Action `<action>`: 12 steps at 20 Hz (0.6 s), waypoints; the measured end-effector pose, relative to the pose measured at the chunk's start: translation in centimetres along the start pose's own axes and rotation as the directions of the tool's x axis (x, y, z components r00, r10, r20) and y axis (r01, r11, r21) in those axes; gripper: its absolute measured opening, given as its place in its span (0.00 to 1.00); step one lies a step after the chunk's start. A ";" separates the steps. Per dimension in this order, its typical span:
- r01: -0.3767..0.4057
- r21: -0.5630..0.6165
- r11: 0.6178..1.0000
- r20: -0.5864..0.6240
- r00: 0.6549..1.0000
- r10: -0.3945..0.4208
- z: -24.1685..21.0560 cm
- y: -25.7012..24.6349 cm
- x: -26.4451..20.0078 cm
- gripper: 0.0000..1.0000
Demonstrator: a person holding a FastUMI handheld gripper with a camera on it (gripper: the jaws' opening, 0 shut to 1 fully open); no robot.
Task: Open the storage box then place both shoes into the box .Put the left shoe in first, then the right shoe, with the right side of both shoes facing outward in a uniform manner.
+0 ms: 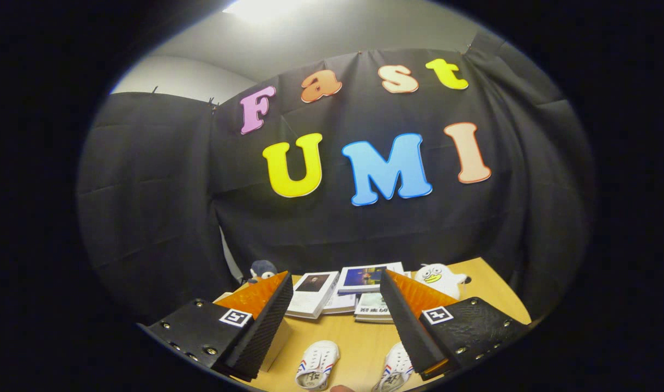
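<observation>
On the wooden table in your booth, two white shoes lie side by side below the released, wide-spread tool; a pale box edge shows behind one finger. Books and plush toys sit beyond. Judging left from right wrongly risks the wrong order.

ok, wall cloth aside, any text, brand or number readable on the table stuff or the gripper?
No text can be quoted.
Books: cover print too small and blurred to read.
Shoes: a dark mark on each, blurred.
Gripper: a square coded marker on each finger's base, no words; the fingers are open, holding nothing, above the table.
</observation>
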State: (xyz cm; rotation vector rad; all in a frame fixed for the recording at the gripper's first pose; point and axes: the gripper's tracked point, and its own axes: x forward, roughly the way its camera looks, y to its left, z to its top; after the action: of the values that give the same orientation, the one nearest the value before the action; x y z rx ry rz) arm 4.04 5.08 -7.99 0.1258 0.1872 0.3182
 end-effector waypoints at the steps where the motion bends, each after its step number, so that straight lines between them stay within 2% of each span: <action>1: -0.039 0.020 0.999 -0.038 0.998 0.039 -1.2 1.1 0.7 0.98; 5: -0.186 0.117 0.976 -0.182 0.962 0.205 -6.4 5.6 2.5 0.98; 9: -0.264 0.187 0.946 -0.291 0.905 0.310 -10.6 8.8 3.8 0.98; 12: -0.274 0.319 0.907 -0.362 0.850 0.384 -13.9 10.6 4.4 0.98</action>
State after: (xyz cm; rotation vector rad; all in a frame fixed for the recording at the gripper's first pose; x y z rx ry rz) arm 2.12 17.75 -20.65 0.3502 0.6405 0.6694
